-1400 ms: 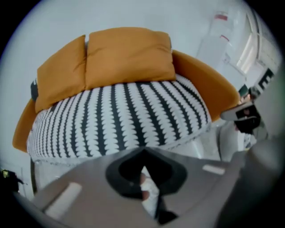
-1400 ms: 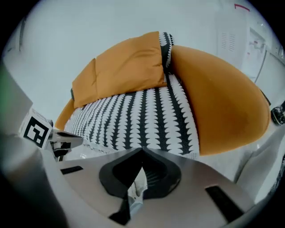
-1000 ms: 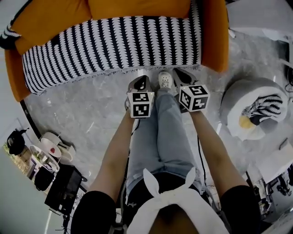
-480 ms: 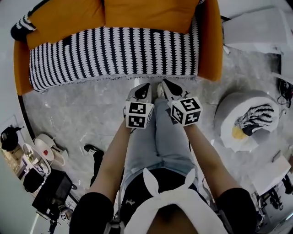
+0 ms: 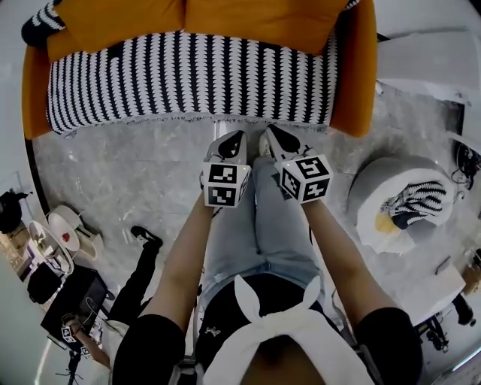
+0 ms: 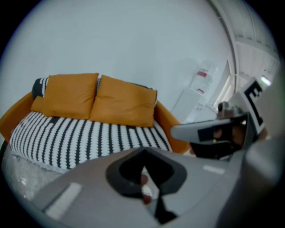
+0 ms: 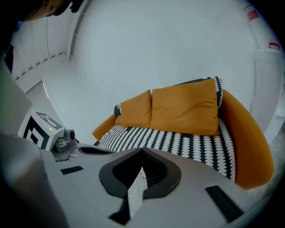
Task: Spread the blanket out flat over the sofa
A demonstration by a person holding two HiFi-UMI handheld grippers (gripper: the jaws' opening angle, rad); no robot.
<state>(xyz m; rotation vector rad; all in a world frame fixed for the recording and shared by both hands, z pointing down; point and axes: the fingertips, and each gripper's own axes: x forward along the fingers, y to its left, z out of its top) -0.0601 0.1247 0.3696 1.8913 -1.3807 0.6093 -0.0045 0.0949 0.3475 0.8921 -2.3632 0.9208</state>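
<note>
Covering the whole seat of the sofa [image 5: 359, 83], the black-and-white patterned blanket [image 5: 188, 75] reaches from one orange armrest to the other. Its fringed front edge hangs over the front of the sofa, down toward the marble floor [image 5: 128, 180]. Bits of the same pattern show behind the two orange cushions [image 5: 255, 19] at either end of the sofa's back, so it seems to run up under them. It looks smooth, with only a small dark break in the pattern near the sofa's left rear corner. My reading is that the spreading is essentially done, and what may remain is at most a light tidy of that spot.

Neither tool touches the blanket. The left gripper [image 5: 234, 140] and right gripper [image 5: 273, 137] are held side by side in front of the sofa, above the floor and the person's own jeans-clad legs [image 5: 263, 218]. Both are apart from the fringe and angled down toward the sofa's front edge.

In the left gripper view the fingers [image 6: 200, 178] are clenched together with nothing caught between them. The right gripper view shows its fingers [image 7: 191, 196] pressed together the same way, also empty, with the sofa well beyond both.
</note>
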